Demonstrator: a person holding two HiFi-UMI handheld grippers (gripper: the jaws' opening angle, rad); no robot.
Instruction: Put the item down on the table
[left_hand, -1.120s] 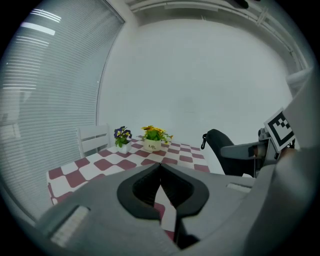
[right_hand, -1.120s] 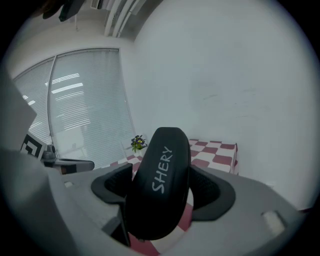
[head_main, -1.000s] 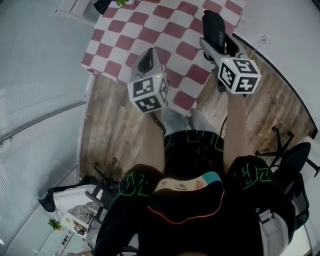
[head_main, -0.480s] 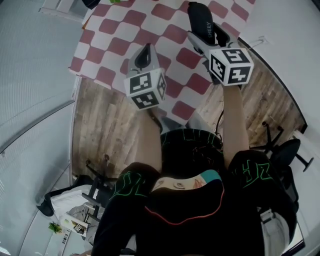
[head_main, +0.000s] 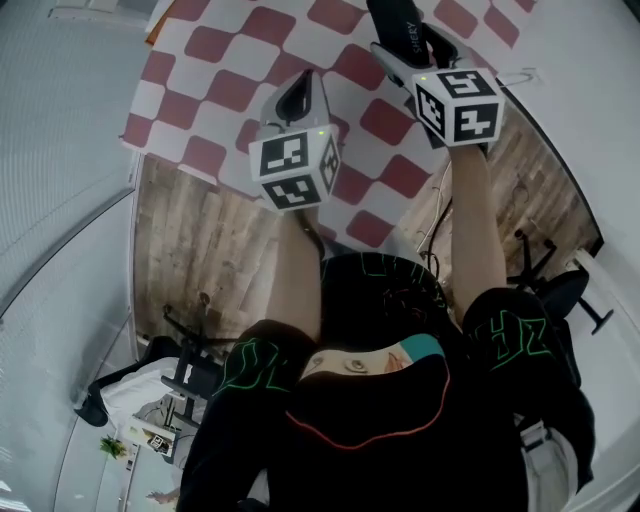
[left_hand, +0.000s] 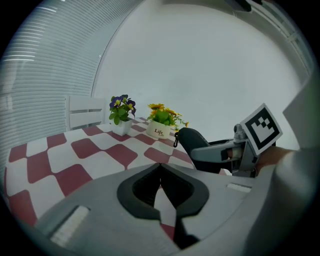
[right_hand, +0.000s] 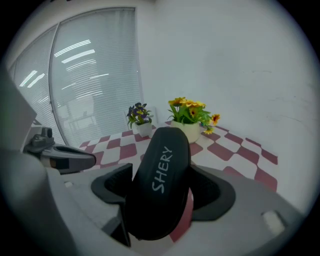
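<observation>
Above the red-checked table (head_main: 232, 62), right claw (right_hand: 161, 187) clamps a black case (right_hand: 159, 160); left claw (left_hand: 160, 186) clenched.

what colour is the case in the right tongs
Black case with white lettering, clearest in the right gripper view.

Black top (head_main: 380, 450) and shorts (head_main: 385, 300), green line print, orange trim.

the black case (head_main: 395, 25) runs off the head view's top edge.
</observation>
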